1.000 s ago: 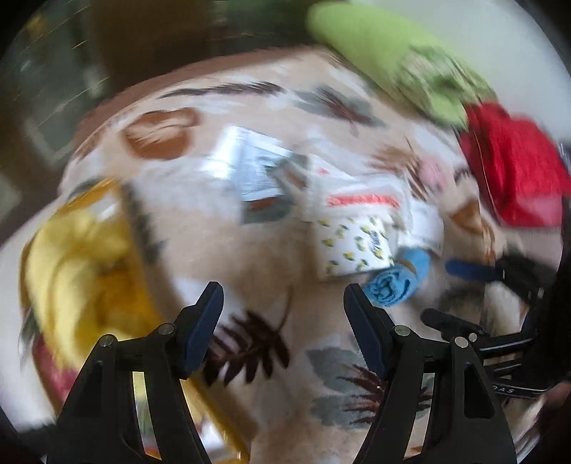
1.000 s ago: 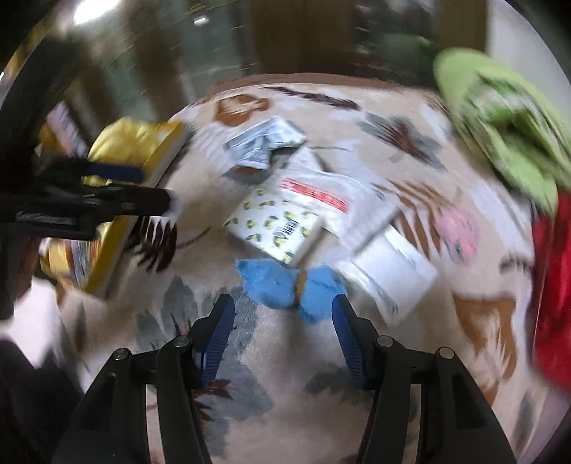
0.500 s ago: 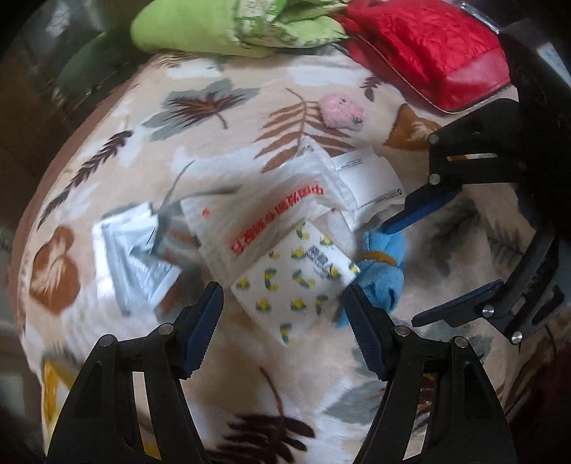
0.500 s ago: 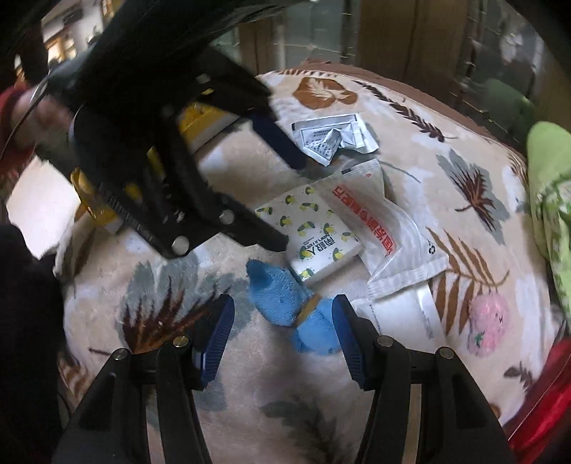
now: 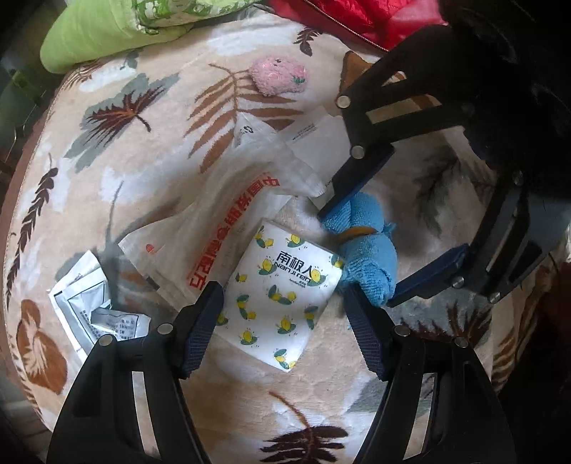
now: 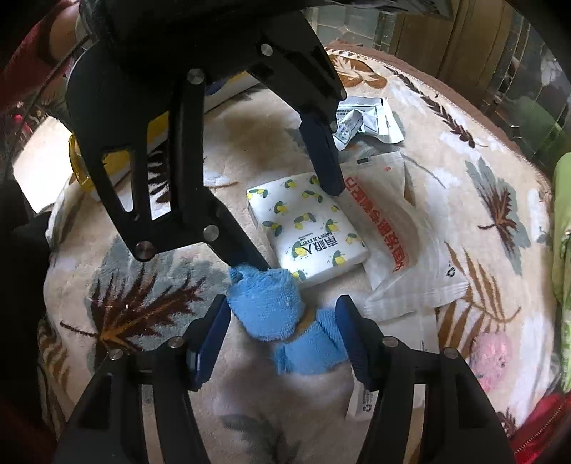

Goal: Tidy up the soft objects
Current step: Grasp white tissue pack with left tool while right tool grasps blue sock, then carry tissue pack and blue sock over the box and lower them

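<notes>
A blue terry cloth [image 6: 271,310], tied in the middle, lies on the leaf-print blanket [image 6: 150,285]. My right gripper [image 6: 282,314] reaches down around it; its jaws are opening and the cloth [image 5: 371,250] sits between them, with no firm squeeze visible. Just beside the cloth lies a white tissue pack [image 5: 282,289] printed with lemons. My left gripper [image 5: 282,303] stands open astride that pack [image 6: 307,228], one finger on each side. Each gripper also shows in the other's view: the right gripper [image 5: 355,258] and the left gripper [image 6: 298,228].
A white bag with red lettering [image 5: 214,232] and a flat white packet [image 5: 314,139] lie by the pack. A crumpled grey sachet [image 5: 89,307] lies at the left. A pink plush [image 5: 276,76], a green pillow [image 5: 107,32] and a red quilted item [image 5: 357,21] are farther back.
Both grippers have rolled and dropped closer to the blanket. The left now straddles the tissue pack. The right has closed in on the blue cloth and its jaws stand slightly wider.
</notes>
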Demonstrator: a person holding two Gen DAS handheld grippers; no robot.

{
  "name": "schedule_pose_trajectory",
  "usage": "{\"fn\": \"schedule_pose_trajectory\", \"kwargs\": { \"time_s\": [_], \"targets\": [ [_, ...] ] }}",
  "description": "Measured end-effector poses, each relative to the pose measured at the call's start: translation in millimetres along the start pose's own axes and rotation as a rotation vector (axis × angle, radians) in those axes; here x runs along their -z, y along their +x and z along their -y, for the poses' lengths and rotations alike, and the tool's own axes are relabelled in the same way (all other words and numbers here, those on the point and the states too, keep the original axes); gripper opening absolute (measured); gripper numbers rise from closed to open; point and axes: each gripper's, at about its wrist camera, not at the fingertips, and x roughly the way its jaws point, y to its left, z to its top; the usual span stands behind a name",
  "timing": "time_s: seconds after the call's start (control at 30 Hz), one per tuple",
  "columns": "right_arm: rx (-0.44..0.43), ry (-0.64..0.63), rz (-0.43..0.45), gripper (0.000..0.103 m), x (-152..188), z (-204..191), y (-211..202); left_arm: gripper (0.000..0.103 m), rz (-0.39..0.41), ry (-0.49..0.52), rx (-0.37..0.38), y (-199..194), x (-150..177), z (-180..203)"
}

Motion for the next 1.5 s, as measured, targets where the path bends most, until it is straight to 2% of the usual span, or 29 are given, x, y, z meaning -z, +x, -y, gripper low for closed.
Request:
{"fn": "schedule_pose_trajectory", "kwargs": {
  "time_s": [0.07, 0.2, 0.27, 0.33, 0.4, 0.5, 0.57, 0.63, 0.67, 0.73, 0.8, 0.9, 1.0, 1.13, 1.27, 1.4, 1.5],
  "targets": [
    [-0.022, 0.023, -0.012, 0.062, 0.8, 5.2, 4.0, 0.071, 0.000, 0.032, 0.001, 0.7, 0.7, 1.3],
    [0.008, -0.012, -0.032, 0.062, -0.1, 6.6, 14.1, 0.071, -0.009, 0.102, 0.019, 1.4, 4.2, 10.2],
    [0.007, -0.011, -0.037, 0.062, -4.2, 7.7, 19.6, 0.071, -0.003, 0.061, 0.020, 4.5, 1.4, 3.2],
    [0.002, 0.000, -0.032, 0.063, -7.5, 8.5, 21.5, 0.071, 0.008, -0.004, 0.065, 9.3, -0.6, -5.9],
    [-0.010, 0.032, -0.027, 0.063, -5.9, 9.6, 23.4, 0.071, 0.008, -0.018, 0.097, 14.6, -0.7, -7.9],
    [0.012, 0.101, -0.004, 0.054, 1.2, 7.5, 19.9, 0.071, 0.001, 0.041, 0.042, 19.8, 0.1, -1.0],
    [0.037, 0.164, -0.001, 0.042, 5.4, 6.9, 16.0, 0.071, -0.005, 0.063, -0.008, 23.5, -0.9, 7.9],
    [0.059, 0.193, -0.005, 0.039, 9.0, 4.8, 14.1, 0.071, -0.005, 0.050, -0.029, 23.9, -1.8, 11.5],
    [0.074, 0.204, -0.006, 0.038, 10.4, 2.5, 13.7, 0.070, 0.001, 0.022, -0.029, 24.3, -2.4, 9.5],
    [0.104, 0.228, -0.012, 0.035, 11.5, -2.3, 11.5, 0.057, 0.021, -0.045, -0.049, 21.8, 1.2, 8.7],
    [0.112, 0.294, -0.001, 0.035, 16.2, -3.7, 7.2, 0.054, 0.036, -0.101, -0.063, 15.8, 6.6, 6.6],
    [0.087, 0.422, 0.034, 0.035, 32.5, 0.5, -5.0, 0.053, 0.046, -0.150, -0.113, 15.5, 13.2, 15.2],
    [0.051, 0.576, 0.093, 0.035, 47.0, 5.2, -16.9, 0.052, 0.071, -0.307, -0.108, 12.1, 20.0, 9.0],
    [0.039, 0.721, 0.175, 0.035, 58.6, 0.1, -35.3, 0.052, 0.085, -0.386, -0.152, 1.6, 31.0, 18.0],
    [0.022, 0.842, 0.228, 0.035, 61.5, -6.9, -42.4, 0.052, 0.154, -0.557, -0.163, -21.0, 54.0, 28.1],
    [-0.007, 0.897, 0.261, 0.035, 52.2, -14.8, -42.1, 0.052, 0.198, -0.668, -0.239, -42.8, 72.8, 39.0],
    [-0.019, 0.903, 0.278, 0.035, 38.1, -25.7, -42.6, 0.052, 0.215, -0.727, -0.257, -54.8, 83.4, 44.1]
  ]
}}
